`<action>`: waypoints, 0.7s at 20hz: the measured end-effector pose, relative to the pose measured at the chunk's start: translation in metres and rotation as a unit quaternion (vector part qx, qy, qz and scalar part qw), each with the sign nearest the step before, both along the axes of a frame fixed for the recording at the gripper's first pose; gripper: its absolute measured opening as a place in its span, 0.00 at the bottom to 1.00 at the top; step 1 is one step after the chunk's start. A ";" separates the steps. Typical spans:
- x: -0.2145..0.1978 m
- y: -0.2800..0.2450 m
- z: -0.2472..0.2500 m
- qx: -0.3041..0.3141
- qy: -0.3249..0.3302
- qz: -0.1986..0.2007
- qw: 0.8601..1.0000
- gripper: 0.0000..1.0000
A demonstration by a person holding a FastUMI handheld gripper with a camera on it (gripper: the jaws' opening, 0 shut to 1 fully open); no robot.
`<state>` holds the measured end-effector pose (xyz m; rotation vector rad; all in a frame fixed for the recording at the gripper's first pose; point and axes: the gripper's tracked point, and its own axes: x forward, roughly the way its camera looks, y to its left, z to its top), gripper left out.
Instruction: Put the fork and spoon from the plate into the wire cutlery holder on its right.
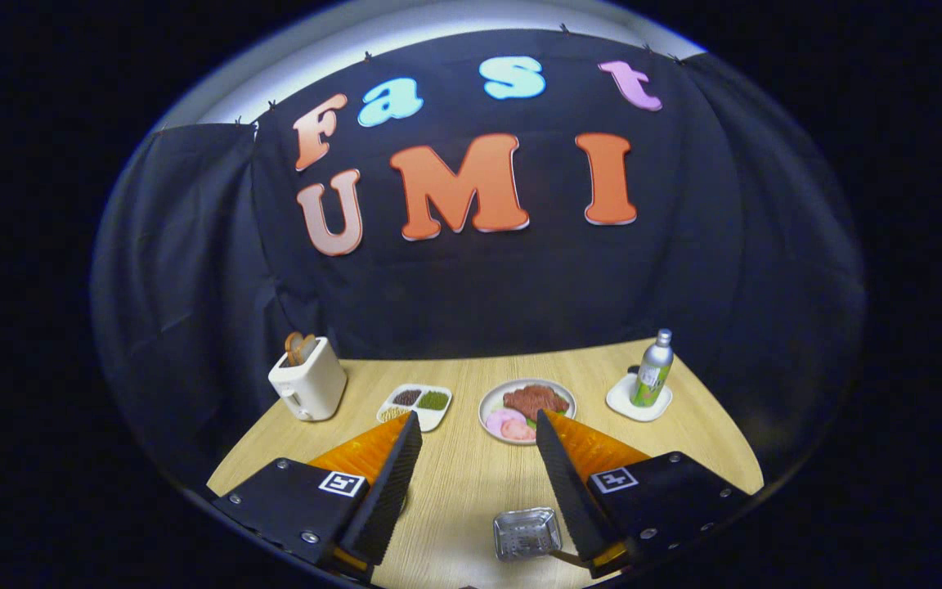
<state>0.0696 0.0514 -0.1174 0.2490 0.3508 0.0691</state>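
My gripper [477, 417] is spread wide with nothing between the fingers, and it sits above the wooden table [463, 491], on the near side of the plate [567, 398]. I judge this to be the approach for the first pick, so the plate is my landmark. It holds a brown slab of meat [535, 399] and pink slices [506, 424], and my right fingertip overlaps its near right edge.

To do this well I would come forward and down over the plate. Then I would turn the fingers across the handle of whichever utensil lies freest and close on the handle, not the head, keeping clear of the food.

The fork and spoon are too small or too covered for me to pick out among the food. They may lie under my right finger. Right of the plate a green bottle [652, 370] stands on a white square dish [622, 401]. I cannot tell a wire holder there.

Nearer than the plate, touching or just beside my right finger, sits a small silvery square container [527, 533]. Whether it is wire or foil I cannot say.

Left of the plate are a divided snack tray [441, 417] and, farther left, a toaster [307, 388] with toast in it.
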 end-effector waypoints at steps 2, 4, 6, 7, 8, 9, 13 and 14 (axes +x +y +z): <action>0.001 0.011 0.020 -0.026 -0.037 -0.018 0.999 0.87; 0.005 0.019 0.040 -0.037 -0.065 -0.034 0.997 0.89; 0.007 0.031 0.050 -0.032 -0.078 -0.044 0.995 0.90; 0.008 0.041 0.050 -0.026 -0.077 -0.042 0.996 0.91; 0.009 0.053 0.046 -0.018 -0.071 -0.038 0.997 0.91; 0.011 0.066 0.043 -0.011 -0.067 -0.033 0.997 0.91; 0.013 0.113 0.034 0.009 -0.052 -0.011 0.999 0.91; 0.014 0.126 0.035 0.011 -0.054 -0.003 0.998 0.91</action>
